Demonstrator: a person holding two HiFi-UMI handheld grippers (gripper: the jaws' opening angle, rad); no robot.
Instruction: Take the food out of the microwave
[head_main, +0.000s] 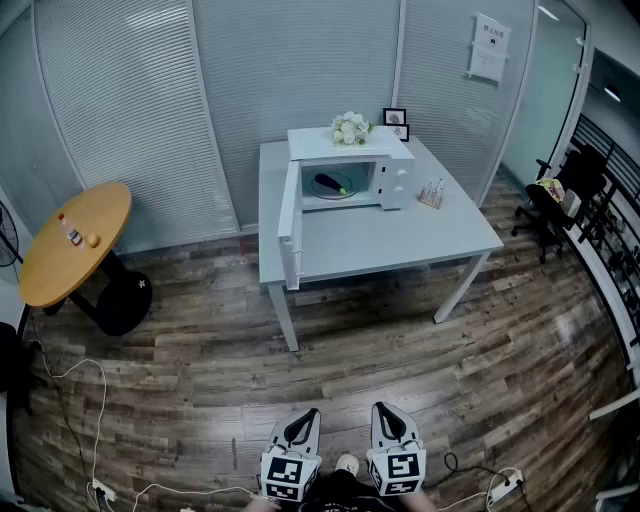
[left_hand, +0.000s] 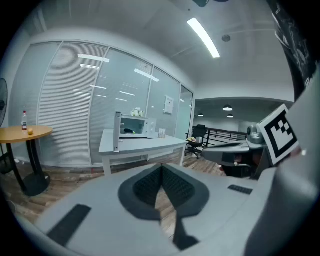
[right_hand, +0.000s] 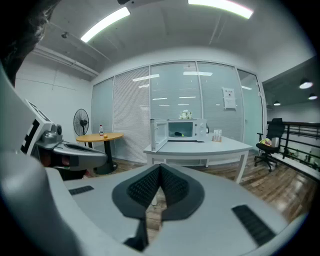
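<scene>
A white microwave (head_main: 355, 172) stands on a grey table (head_main: 400, 240) across the room, its door (head_main: 291, 228) swung open to the left. Inside lies a dark eggplant-like food (head_main: 331, 184) on a plate. The microwave (left_hand: 134, 127) shows small in the left gripper view, and the microwave (right_hand: 184, 130) shows likewise in the right gripper view. My left gripper (head_main: 303, 418) and right gripper (head_main: 386, 412) are side by side at the bottom of the head view, far from the table. Both are shut with nothing between the pads.
A round wooden table (head_main: 72, 240) with a small bottle stands at the left. White flowers (head_main: 350, 128) sit on the microwave, picture frames behind it, a small rack (head_main: 432, 193) beside it. Office chairs (head_main: 555, 200) stand at the right. Cables (head_main: 80, 400) lie on the wood floor.
</scene>
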